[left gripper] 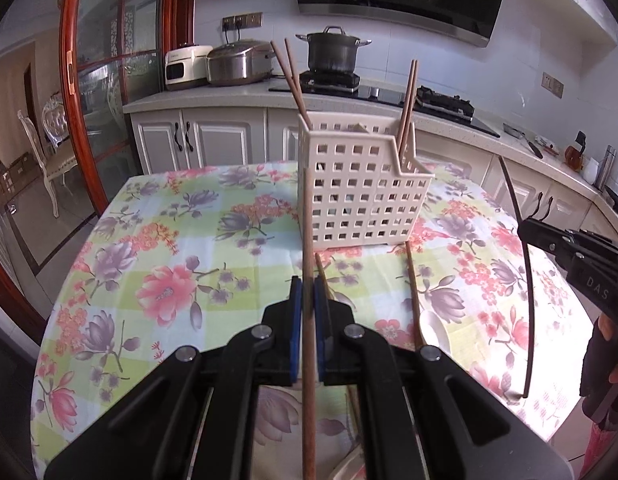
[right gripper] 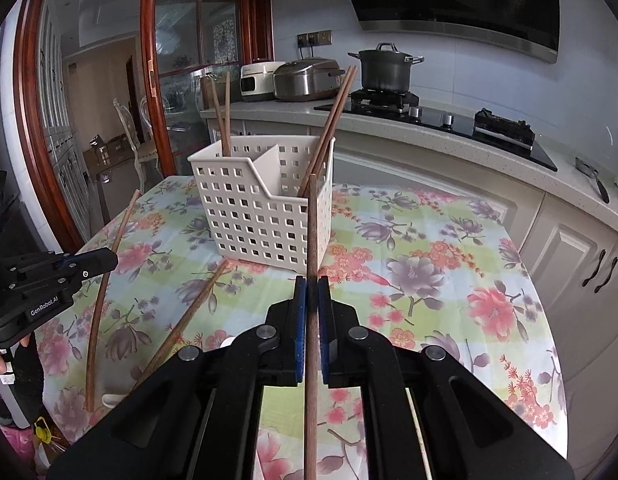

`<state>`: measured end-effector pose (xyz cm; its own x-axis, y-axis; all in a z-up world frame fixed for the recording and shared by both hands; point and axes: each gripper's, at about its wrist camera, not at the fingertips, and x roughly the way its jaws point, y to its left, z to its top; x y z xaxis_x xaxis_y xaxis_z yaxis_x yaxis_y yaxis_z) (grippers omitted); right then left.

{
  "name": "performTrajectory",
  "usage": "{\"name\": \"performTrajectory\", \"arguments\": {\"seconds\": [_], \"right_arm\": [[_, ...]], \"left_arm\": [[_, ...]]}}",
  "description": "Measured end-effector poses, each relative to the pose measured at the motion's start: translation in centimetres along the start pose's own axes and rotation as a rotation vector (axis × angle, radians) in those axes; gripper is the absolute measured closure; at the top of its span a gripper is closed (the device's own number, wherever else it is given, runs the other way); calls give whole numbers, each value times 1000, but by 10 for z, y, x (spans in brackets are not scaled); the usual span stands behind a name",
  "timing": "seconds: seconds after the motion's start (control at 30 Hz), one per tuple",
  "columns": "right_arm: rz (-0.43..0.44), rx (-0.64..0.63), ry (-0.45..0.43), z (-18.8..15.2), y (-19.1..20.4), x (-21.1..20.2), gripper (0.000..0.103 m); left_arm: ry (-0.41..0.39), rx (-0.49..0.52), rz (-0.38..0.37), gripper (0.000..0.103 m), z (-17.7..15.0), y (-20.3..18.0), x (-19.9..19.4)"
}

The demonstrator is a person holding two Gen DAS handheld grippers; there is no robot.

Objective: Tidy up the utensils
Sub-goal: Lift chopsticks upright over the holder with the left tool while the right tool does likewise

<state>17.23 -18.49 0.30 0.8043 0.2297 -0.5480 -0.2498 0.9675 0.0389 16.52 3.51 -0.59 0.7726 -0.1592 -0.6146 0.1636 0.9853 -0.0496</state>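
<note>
Two claws work over one round counter (left gripper: 109,264) under a floral cloth, soft and matte. Mid-counter stands a cream plastic basket (left gripper: 357,196), perforated in squares, divided inside; chopstick pairs already lean in its compartments, likely sorted by kind. Left claw (left gripper: 308,300) pinches one wooden chopstick (left gripper: 308,216) upright, probably for dropping in end-first. Right claw (right gripper: 311,300) likewise clamps a darker chopstick (right gripper: 312,224). Loose chopsticks (left gripper: 413,292) and a white spoon (left gripper: 431,332) lie unsorted near the basket.
</note>
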Motion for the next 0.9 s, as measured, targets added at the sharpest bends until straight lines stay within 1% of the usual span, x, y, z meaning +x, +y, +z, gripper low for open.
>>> {"name": "performTrajectory", "arguments": {"seconds": [0.4, 0.57, 0.9], "right_arm": [[4, -33, -65, 6, 10, -34, 97], [-2, -47, -86, 5, 14, -47, 97], [2, -58, -118, 1, 21, -67, 97]], "left_arm": [[-74, 13, -4, 97, -1, -4, -43], [-117, 15, 1, 97, -4, -7, -62], [-191, 15, 8, 97, -10, -17, -86]]}}
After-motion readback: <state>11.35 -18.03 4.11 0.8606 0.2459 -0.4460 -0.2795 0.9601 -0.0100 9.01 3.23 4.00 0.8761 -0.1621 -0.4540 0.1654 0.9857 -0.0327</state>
